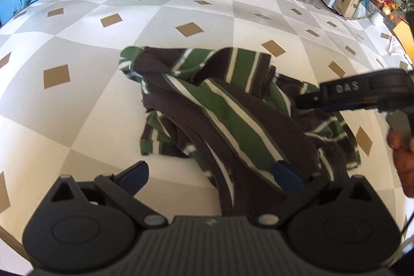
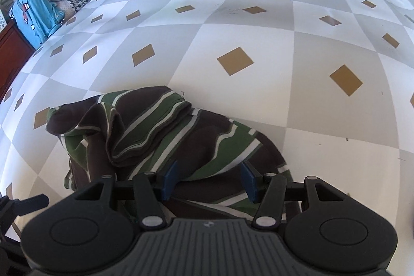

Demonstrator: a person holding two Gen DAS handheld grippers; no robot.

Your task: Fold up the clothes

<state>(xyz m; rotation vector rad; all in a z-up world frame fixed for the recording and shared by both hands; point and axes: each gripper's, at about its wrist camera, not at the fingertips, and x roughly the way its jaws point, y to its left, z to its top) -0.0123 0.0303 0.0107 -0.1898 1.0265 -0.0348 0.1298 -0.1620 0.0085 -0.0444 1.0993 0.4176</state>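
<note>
While heaped crumpled near six o'clock on the checked tablecloth [image 1: 181, 4], striped shirt [image 1: 233, 126] liable to tangle.
Left gripper [image 1: 211, 175] jaws wide, cloth lying loose between; right gripper [image 2: 209, 179], at the heap's three o'clock, half-closed around a ridge, grip unclear. Could drag overlapping layers together, or slip off.

Crumpled green-and-brown striped garment [image 1: 233, 120] on the table
</note>
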